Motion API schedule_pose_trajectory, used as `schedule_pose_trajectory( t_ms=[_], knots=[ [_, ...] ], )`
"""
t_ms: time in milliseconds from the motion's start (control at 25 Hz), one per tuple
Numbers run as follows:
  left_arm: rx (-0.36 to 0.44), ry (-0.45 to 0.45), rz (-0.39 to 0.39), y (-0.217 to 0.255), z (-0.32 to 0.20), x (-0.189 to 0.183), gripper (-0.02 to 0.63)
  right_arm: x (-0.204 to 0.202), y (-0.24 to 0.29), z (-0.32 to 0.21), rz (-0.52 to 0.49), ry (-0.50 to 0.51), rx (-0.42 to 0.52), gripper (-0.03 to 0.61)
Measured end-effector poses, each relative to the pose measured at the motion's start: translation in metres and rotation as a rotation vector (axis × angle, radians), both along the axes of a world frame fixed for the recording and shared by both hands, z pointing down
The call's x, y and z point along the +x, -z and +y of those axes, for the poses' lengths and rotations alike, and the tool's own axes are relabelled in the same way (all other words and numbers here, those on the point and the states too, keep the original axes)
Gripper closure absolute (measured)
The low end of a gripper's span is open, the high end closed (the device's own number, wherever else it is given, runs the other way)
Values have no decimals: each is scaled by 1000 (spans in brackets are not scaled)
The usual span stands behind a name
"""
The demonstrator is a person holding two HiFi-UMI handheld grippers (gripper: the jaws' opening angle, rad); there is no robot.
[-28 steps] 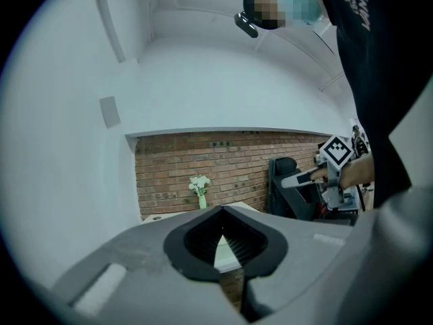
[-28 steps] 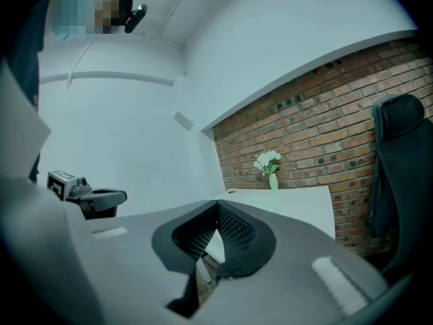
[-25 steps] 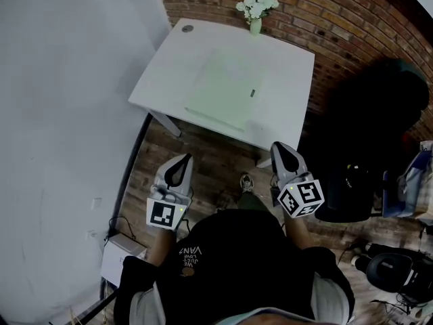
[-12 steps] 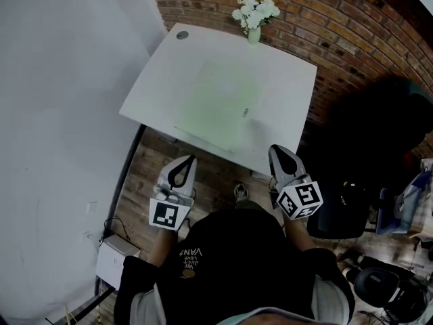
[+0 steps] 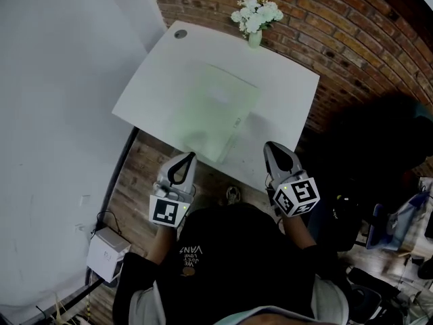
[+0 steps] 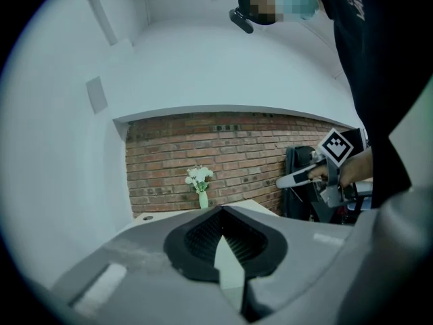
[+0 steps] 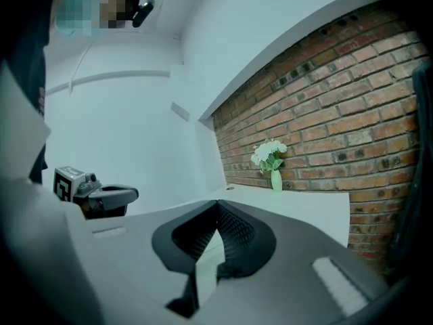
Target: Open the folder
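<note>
While both grippers hang at the near side of the table [image 5: 287, 80], apart from the folder [image 5: 215, 110], the left gripper [image 5: 185, 157] and the right gripper [image 5: 270, 146] have their jaws pressed together with nothing between them. The pale green folder lies closed and flat near the table's front edge. To open it cleanly, approach the edge bearing the small dark mark [image 5: 237, 122], part the jaws only there, and catch the top cover alone; the other gripper should probably pin the folder against sliding.

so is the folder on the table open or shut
Shut. The pale green folder lies flat on the white table, no cover lifted; the left gripper and right gripper are short of it.
</note>
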State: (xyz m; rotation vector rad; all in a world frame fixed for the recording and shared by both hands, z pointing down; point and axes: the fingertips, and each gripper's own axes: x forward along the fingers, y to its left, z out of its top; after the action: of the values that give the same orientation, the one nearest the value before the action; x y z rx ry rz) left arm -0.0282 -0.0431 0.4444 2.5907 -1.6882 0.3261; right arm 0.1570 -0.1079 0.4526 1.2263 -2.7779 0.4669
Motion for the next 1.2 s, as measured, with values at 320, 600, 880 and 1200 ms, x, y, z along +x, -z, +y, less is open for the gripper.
schedule_pose_trajectory(
  t_ms=[320,600,880,1200],
  knots=[
    [-24,-35,-8,-9,-20,6,614,-8,-15,-14,14,7,-28,577],
    [-35,-147,-15,-7,-37,1,614,-18,-19,-18,20,-77,-32,578],
    [-40,-280,-31,-11,-55,-7,614,-36,-28,-17,17,-162,-46,578],
    [-46,-432,-56,-25,-65,-4,614,-51,-39,-20,28,-236,-67,578]
  ],
)
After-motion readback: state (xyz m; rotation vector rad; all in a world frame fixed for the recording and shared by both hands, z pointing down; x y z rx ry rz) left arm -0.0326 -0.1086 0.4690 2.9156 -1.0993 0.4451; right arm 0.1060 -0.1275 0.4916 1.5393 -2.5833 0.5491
